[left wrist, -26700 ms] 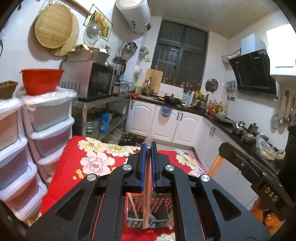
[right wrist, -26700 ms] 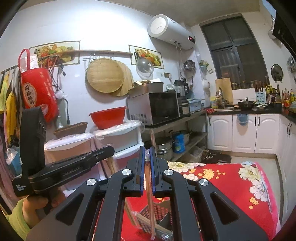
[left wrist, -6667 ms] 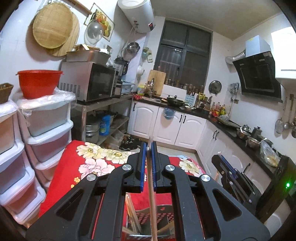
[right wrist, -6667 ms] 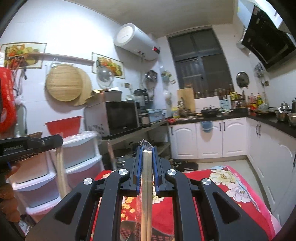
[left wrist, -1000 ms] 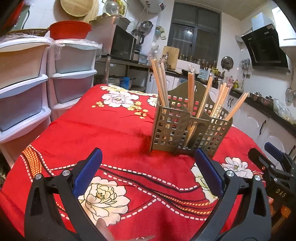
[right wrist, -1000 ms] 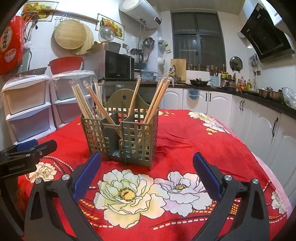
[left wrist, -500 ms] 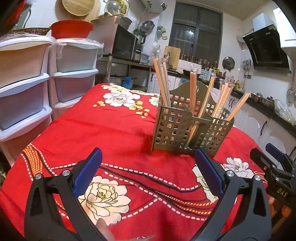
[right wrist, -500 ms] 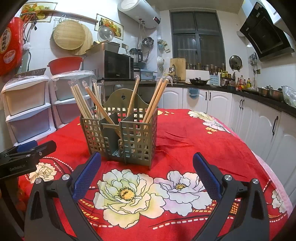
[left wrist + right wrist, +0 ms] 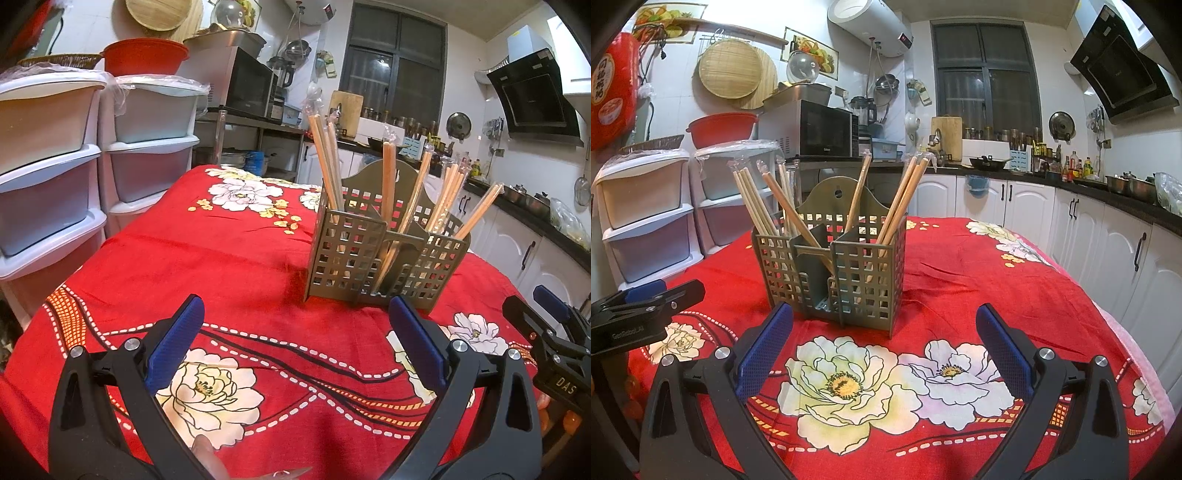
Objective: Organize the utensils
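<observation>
Both tongs, left (image 9: pixel 295 332) and right (image 9: pixel 884 332), now wide, empty, back from chopstick caddy (image 9: pixel 834 273).

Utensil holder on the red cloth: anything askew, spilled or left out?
Nothing stands out. The grey-green perforated plastic holder stands upright on the red floral tablecloth, wrapped wooden chopsticks leaning inside its compartments, none lying outside.

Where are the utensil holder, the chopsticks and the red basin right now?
utensil holder (image 9: pixel 866 280): right wrist view, front grid wall.
chopsticks (image 9: pixel 903 195): right wrist view, shafts of the right-hand bundle.
red basin (image 9: pixel 144 61): left wrist view, outer side wall.
</observation>
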Demonstrator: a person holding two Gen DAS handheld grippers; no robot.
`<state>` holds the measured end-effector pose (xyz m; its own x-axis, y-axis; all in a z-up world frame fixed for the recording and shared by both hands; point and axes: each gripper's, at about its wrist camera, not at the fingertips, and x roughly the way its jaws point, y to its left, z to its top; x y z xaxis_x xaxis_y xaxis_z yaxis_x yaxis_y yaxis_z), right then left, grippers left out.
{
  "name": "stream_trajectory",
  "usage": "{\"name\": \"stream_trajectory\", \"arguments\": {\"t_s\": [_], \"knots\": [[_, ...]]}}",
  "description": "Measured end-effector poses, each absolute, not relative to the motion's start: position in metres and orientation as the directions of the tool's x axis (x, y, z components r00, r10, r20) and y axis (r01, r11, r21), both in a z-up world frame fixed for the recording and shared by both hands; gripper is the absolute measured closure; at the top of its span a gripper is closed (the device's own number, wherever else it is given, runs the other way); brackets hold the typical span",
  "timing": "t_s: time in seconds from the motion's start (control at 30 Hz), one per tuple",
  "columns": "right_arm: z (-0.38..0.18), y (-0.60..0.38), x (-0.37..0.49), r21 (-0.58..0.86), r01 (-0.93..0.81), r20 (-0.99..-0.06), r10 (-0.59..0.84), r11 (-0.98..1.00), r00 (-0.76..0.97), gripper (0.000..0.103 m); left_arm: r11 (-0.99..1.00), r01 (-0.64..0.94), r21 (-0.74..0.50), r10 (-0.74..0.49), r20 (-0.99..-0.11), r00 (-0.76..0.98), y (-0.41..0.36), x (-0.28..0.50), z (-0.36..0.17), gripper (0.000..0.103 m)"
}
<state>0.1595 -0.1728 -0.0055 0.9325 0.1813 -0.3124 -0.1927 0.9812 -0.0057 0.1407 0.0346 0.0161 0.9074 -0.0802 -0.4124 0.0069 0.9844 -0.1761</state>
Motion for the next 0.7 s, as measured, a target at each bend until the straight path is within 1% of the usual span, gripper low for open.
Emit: {"name": "stream_trajectory", "arguments": {"t_s": [0.7], "knots": [[-0.0063,-0.1736,0.1592,-0.006,-0.189,-0.316,0.178,0.982,0.932,0.007,0.983,-0.004,-0.183,-0.075,-0.427,0.901,0.0361,0.1414,0.014,0.012]]}}
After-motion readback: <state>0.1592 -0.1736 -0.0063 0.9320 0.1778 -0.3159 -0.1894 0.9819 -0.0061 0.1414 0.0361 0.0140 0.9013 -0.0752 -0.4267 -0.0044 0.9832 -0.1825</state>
